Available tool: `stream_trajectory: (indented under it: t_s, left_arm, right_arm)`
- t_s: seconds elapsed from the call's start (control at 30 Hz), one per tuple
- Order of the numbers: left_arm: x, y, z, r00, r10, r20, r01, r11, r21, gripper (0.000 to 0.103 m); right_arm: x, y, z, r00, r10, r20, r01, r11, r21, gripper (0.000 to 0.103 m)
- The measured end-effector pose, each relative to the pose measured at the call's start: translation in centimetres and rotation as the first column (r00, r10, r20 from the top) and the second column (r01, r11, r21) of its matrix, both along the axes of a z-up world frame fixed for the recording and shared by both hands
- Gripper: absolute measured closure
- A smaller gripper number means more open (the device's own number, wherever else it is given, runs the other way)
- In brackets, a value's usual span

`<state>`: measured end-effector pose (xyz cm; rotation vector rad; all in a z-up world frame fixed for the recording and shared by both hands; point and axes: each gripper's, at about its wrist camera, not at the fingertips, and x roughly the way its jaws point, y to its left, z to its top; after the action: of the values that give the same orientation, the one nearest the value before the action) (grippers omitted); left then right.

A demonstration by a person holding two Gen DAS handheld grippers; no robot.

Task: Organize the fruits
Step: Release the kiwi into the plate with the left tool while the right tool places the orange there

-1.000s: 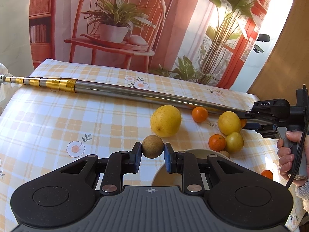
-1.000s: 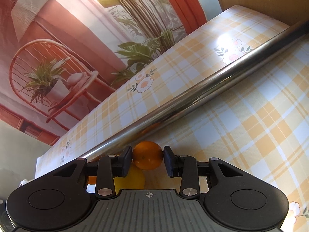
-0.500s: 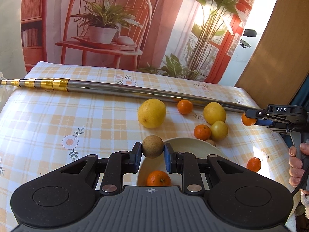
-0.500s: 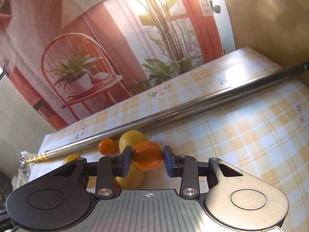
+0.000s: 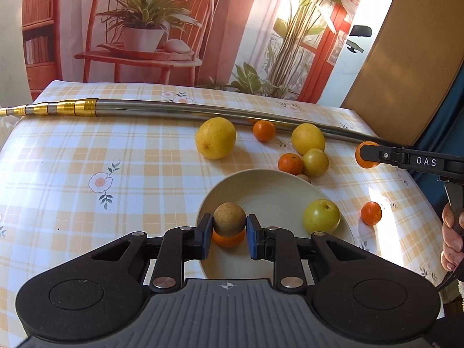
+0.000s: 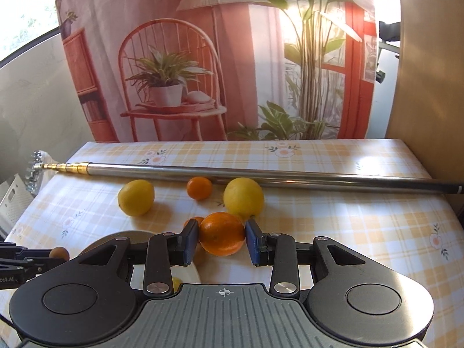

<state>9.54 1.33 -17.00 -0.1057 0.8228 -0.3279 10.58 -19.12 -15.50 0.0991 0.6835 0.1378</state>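
A round brown fruit is clamped between the jaws of the left gripper and is held above the cream plate, in which a green-yellow fruit and an orange, partly hidden under the brown fruit, are lying. An orange mandarin is clamped between the jaws of the right gripper, held over the checked counter just beside the plate. Two lemons, further mandarins and a telescopic metal pole are left on the counter beyond the plate.
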Motion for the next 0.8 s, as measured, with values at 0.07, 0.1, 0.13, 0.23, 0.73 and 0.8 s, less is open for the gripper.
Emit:
stream_trajectory:
  t_s: [0.07,0.1,0.13,0.23,0.73,0.8]
  left_arm:
    - [-0.3,0.0,-0.1,1.000,-0.006,-0.003,0.006,1.000,0.002,0.077]
    - [-0.3,0.0,-0.2,1.000,-0.008,-0.005,0.008,1.000,0.002,0.077]
    - [-0.4,-0.1,-0.2,1.000,-0.010,-0.006,0.010,1.000,0.002,0.077]
    - [-0.7,-0.2,-0.4,1.000,-0.019,-0.011,0.019,1.000,0.004,0.077]
    - [-0.9,-0.9,-1.1,0.998,-0.050,-0.040,0.051,0.998,0.027,0.077]
    - [-0.9,-1.1,-1.3,0.997,-0.056,-0.050,0.058,0.998,0.038,0.077]
  right_arm:
    - [-0.4,0.6,-0.2,0.999,0.046,-0.010,-0.046,0.999,-0.001,0.071]
    - [-0.5,0.9,-0.3,0.998,0.067,-0.014,-0.067,0.998,0.000,0.071]
    - [-0.8,1.2,-0.3,0.996,0.091,-0.019,-0.091,0.996,-0.001,0.071]
    - [-1.2,2.0,-0.6,0.989,0.143,-0.043,-0.143,0.990,-0.009,0.071]
    - [-2.7,3.3,-1.9,0.959,0.254,-0.128,-0.259,0.966,-0.019,0.071]
    - [-2.8,3.4,-2.1,0.952,0.269,-0.145,-0.275,0.961,-0.022,0.071]
